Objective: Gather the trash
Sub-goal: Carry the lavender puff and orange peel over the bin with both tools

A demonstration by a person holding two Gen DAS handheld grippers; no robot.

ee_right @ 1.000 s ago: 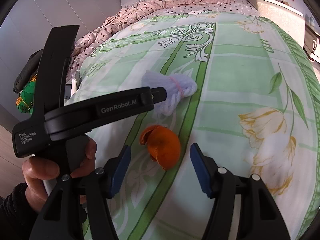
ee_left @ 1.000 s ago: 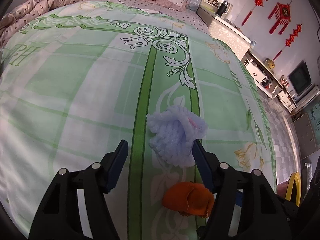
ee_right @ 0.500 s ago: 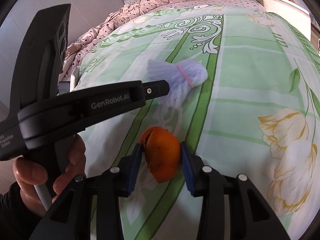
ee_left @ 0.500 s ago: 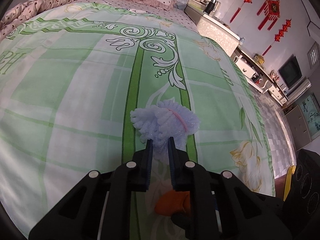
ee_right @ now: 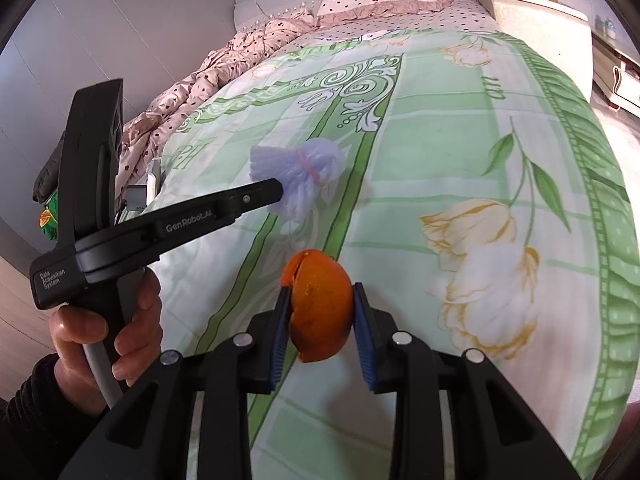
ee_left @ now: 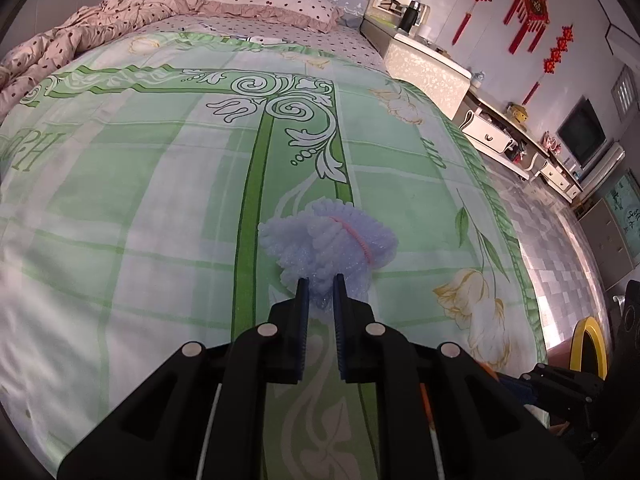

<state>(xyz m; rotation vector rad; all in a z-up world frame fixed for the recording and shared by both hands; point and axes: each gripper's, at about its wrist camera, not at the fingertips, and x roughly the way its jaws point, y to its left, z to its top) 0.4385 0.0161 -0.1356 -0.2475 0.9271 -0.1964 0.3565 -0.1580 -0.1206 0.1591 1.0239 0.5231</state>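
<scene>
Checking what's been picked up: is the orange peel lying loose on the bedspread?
No: the orange peel is clamped between the blue pads of the right gripper.

The foam net's lower end is hidden between the jaws.

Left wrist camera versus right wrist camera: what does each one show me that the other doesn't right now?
Only the left wrist view shows the red wall ornaments, the television and the yellow ring on the floor by the bed.

Only the right wrist view shows the orange peel clamped in the right tool, whose jaws have just been closing on it, and the person's hand holding the left tool's handle.

Both show the green floral bedspread, the dotted pillow, and the left tool shut on the blue foam net.
</scene>
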